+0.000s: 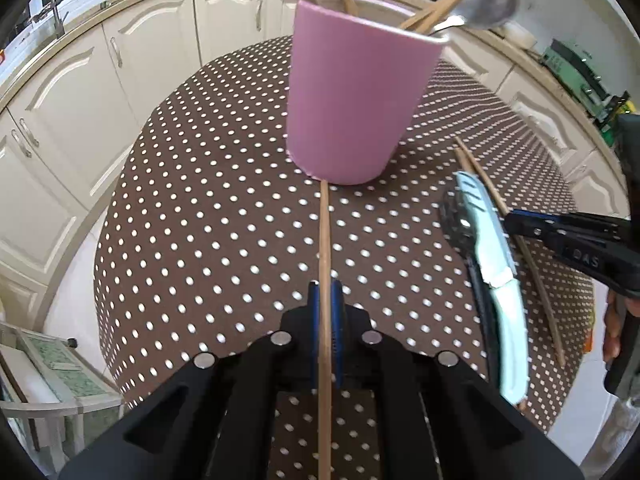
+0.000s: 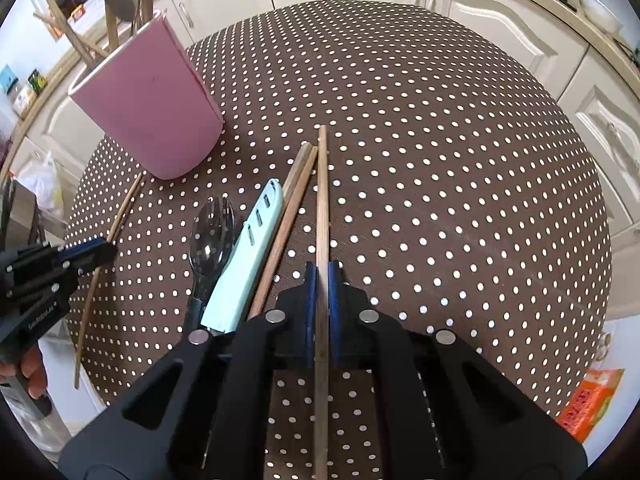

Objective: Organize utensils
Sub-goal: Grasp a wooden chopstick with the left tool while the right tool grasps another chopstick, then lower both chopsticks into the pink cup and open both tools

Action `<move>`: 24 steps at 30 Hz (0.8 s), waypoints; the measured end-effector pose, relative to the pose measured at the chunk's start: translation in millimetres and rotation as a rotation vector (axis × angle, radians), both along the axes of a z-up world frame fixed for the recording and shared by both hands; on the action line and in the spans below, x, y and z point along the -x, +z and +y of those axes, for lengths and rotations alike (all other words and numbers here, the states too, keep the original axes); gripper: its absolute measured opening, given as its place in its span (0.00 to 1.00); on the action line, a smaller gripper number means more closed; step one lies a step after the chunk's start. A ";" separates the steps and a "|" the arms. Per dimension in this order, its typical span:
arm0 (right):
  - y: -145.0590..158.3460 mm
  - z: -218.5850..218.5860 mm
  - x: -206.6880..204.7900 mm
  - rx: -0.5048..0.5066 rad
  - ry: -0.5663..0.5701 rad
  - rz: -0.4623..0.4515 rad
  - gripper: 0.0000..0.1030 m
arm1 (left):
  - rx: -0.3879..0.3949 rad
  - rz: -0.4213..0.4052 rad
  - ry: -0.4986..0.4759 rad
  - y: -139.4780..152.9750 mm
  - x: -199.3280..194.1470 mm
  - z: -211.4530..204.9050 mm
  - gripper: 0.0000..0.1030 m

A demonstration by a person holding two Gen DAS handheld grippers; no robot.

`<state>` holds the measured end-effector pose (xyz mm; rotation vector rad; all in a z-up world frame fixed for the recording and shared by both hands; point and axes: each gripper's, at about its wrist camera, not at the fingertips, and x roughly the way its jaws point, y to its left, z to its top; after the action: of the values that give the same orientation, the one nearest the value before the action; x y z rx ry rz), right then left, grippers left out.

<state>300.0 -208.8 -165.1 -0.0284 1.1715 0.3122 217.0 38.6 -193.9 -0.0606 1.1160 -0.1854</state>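
Each hand-held gripper is clenched on its own wooden chopstick, so the step in hand is the pick-up, with the drop into the pink cup still to come.

The left hand-held gripper (image 1: 325, 292) pinches a chopstick (image 1: 325, 240) along its length; the stick's far tip reaches right to the foot of the pink cup (image 1: 352, 92), which stands just beyond on the dotted bench (image 1: 200, 208).

The right hand-held gripper (image 2: 323, 276) grips another chopstick (image 2: 322, 200) that points away across the cloth. Just to its left lie a loose pair of chopsticks (image 2: 288, 208), a pale blue sheathed knife (image 2: 248, 256) and a dark spork (image 2: 210, 236); the cup sits farther left.

Next, I judge, each stick must be lifted, tipped upright and lowered into the cup, clear of the chopsticks and spoon already leaning there.
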 end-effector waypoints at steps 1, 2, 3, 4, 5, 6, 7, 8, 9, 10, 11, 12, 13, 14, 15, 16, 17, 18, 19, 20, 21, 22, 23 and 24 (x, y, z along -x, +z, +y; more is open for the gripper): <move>1.9 -5.0 1.6 -0.008 -0.005 -0.007 0.06 | 0.007 -0.016 -0.006 3.8 5.8 -0.5 0.05; 4.4 -11.8 4.2 -0.025 -0.013 -0.017 0.06 | 0.018 -0.031 -0.013 7.9 10.6 -1.0 0.05; 7.2 -15.7 6.8 -0.049 -0.018 -0.027 0.06 | 0.035 -0.049 -0.021 13.2 16.0 -1.3 0.05; 11.4 -24.7 10.8 -0.079 -0.028 -0.040 0.06 | 0.048 -0.061 -0.026 16.7 19.9 -0.5 0.05; 15.2 -28.5 13.6 -0.097 -0.033 -0.054 0.06 | 0.068 -0.079 -0.035 22.9 25.1 -0.7 0.05; 18.8 -37.6 17.7 -0.118 -0.034 -0.071 0.06 | 0.092 -0.103 -0.047 29.6 30.1 -1.0 0.05; 24.5 -42.3 21.4 -0.152 -0.035 -0.089 0.06 | 0.109 -0.122 -0.056 34.5 34.6 -1.6 0.05; 30.9 -46.0 25.4 -0.180 -0.037 -0.109 0.06 | 0.128 -0.149 -0.063 42.7 39.7 -2.5 0.05; 37.7 -47.8 30.1 -0.198 -0.034 -0.132 0.06 | 0.141 -0.174 -0.065 50.7 42.8 -3.7 0.05; 43.9 -54.9 34.3 -0.211 -0.029 -0.150 0.06 | 0.161 -0.212 -0.068 59.1 47.6 -2.8 0.05; 52.5 -56.3 37.8 -0.226 -0.021 -0.172 0.06 | 0.174 -0.238 -0.067 65.1 48.8 -0.2 0.05; 58.9 -56.3 43.1 -0.238 -0.013 -0.192 0.06 | 0.186 -0.262 -0.064 69.7 51.2 1.8 0.05; 68.1 -58.2 48.7 -0.253 0.000 -0.217 0.06 | 0.208 -0.302 -0.063 77.2 53.7 3.4 0.05; 76.2 -61.1 53.3 -0.265 0.010 -0.238 0.06 | 0.223 -0.343 -0.060 83.4 56.8 5.0 0.05; 83.3 -57.8 57.4 -0.277 0.017 -0.257 0.06 | 0.232 -0.389 -0.049 89.2 59.5 6.9 0.05; 92.3 -54.7 64.3 -0.293 0.023 -0.286 0.06 | 0.238 -0.417 -0.044 92.0 62.0 8.5 0.05; 100.9 -52.2 69.7 -0.308 0.029 -0.314 0.06 | 0.248 -0.449 -0.036 95.7 63.6 9.9 0.05; 106.9 -47.2 73.9 -0.320 0.035 -0.333 0.06 | 0.256 -0.467 -0.028 99.9 58.3 3.6 0.05; 117.4 -45.3 78.1 -0.340 0.042 -0.373 0.06 | 0.274 -0.494 -0.018 103.1 56.8 5.4 0.05; 124.2 -41.5 81.6 -0.354 0.047 -0.399 0.06 | 0.287 -0.516 -0.009 105.2 55.7 7.7 0.05; 128.5 -36.7 85.5 -0.369 0.048 -0.430 0.06 | 0.297 -0.545 -0.003 109.3 55.4 8.4 0.05; 131.4 -32.0 89.1 -0.378 0.038 -0.468 0.06 | 0.300 -0.567 -0.001 112.6 55.0 5.2 0.05; 134.6 -21.5 91.5 -0.379 0.029 -0.500 0.06 | 0.304 -0.596 0.003 116.2 57.0 4.2 0.05; 138.7 -19.7 92.2 -0.383 0.023 -0.526 0.06 | 0.307 -0.634 0.005 121.6 56.8 3.3 0.05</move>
<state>207.9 -228.4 -26.4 0.2007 0.5784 0.5104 160.3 41.9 -72.3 -0.2596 0.4488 -0.3426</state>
